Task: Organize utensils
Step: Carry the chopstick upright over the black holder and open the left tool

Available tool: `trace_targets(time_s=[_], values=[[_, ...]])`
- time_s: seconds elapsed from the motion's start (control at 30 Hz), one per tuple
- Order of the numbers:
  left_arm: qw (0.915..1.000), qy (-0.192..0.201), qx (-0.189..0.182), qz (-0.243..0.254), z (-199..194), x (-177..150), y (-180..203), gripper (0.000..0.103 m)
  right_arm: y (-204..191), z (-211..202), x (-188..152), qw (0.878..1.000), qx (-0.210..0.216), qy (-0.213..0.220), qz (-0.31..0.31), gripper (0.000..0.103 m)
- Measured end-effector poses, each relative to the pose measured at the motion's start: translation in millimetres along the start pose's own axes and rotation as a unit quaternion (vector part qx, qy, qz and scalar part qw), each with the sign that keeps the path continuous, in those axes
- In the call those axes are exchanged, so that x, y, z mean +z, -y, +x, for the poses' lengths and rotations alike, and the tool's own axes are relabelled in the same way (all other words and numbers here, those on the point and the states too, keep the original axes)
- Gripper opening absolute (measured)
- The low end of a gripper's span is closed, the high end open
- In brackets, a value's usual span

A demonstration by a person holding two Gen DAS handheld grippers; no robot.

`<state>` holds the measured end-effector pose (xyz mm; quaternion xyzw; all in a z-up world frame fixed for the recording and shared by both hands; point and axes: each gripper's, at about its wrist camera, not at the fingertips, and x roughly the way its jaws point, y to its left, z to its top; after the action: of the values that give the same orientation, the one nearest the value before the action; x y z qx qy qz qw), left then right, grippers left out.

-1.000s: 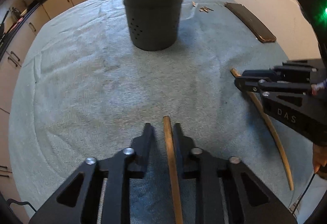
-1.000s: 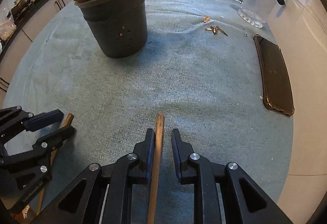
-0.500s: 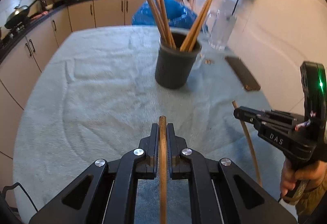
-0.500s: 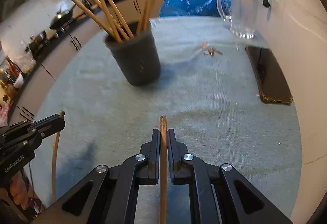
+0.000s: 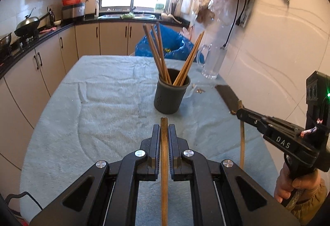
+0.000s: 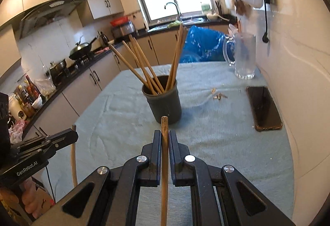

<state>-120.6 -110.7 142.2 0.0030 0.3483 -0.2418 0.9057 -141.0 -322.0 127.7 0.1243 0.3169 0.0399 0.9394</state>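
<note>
The left gripper [image 5: 164, 133] has its black jaws pressed onto a long brown wooden chopstick [image 5: 164, 164], which runs lengthwise between them with its blunt tip sticking out just past the fingertips, lifted above the table. The right gripper [image 6: 164, 139] pinches a second wooden chopstick [image 6: 164, 164] the same way, its tip pointing toward the dark grey cylindrical utensil holder [image 6: 164, 105]. Each gripper shows in the other's view, off to the side, with its stick hanging down below the jaws. The holder stands upright near the middle of the pale blue-green towelling tablecloth [image 5: 103, 106], ahead of both grippers and apart from them, with several more wooden chopsticks [image 5: 160, 55] leaning out of it in two fans. Beyond it, near the white wall, stand a clear glass pitcher [image 6: 244, 57] and, closer, a dark phone [image 6: 263, 107] lying flat, with a few small bits of debris [image 6: 218, 96] between phone and holder.
</note>
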Motion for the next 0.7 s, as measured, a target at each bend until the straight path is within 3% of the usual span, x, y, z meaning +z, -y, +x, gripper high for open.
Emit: trace_targets(time_s=[0.43,0.7], values=[[0.9981,0.055,-0.023,-0.016,-39.7,8.7,0.1,0.007,-7.2,-20.5,1.7,0.999,0.024,0.034,0.001,0.007],[0.9968,0.076,-0.018,-0.021,-43.7,19.6,-3.6,0.006,-4.3,-21.3,7.2,0.998,0.033,0.047,0.007,0.007]])
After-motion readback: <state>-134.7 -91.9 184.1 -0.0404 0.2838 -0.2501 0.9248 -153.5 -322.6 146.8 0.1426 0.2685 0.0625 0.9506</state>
